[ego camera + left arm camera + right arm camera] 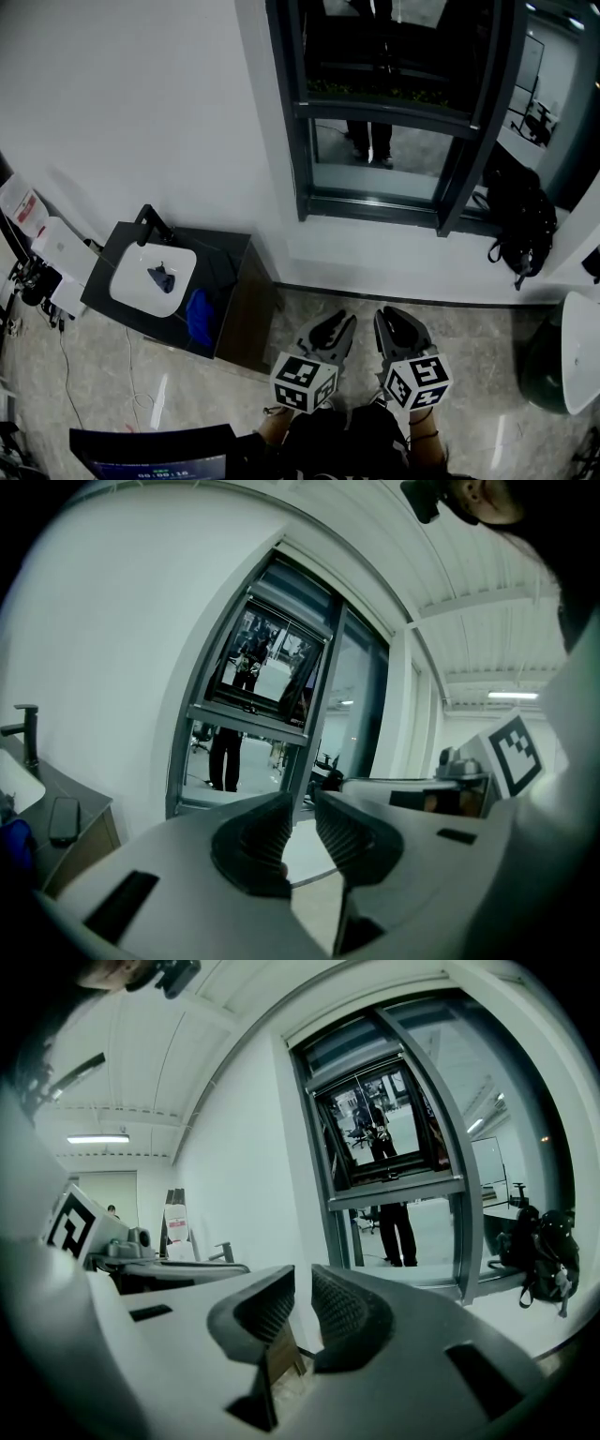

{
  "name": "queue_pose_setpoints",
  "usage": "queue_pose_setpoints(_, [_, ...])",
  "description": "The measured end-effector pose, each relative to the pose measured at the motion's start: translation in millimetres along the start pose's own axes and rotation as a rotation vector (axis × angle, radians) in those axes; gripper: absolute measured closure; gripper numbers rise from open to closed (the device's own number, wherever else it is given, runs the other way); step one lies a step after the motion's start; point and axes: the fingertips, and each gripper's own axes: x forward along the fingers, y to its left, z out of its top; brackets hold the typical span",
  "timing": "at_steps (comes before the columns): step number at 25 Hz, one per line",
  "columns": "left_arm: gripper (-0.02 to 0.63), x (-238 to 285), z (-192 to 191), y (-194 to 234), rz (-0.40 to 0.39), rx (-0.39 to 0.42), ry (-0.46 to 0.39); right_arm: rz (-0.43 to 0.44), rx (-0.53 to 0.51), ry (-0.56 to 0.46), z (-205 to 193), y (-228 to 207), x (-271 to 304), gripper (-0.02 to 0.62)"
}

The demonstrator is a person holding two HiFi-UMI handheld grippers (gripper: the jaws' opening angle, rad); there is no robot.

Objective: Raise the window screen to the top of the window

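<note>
Window (384, 122) seen in wall ahead, well apart from both tools; screen not made out within frame. Left tool (300, 803) and right tool (303, 1279) held low, jaws slightly parted, nothing gripped. Screen's lower edge judged best gripped evenly, then lifted straight. Sign (28, 211) too small to be read.
</note>
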Motion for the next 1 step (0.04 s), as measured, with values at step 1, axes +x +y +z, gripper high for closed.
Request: queue_pose_setpoints(1, [0.529, 0.7, -0.1, -0.8, -0.001, -0.006, -0.001, -0.001, 0.000, 0.002, -0.7, -1.2, -0.4, 0.535])
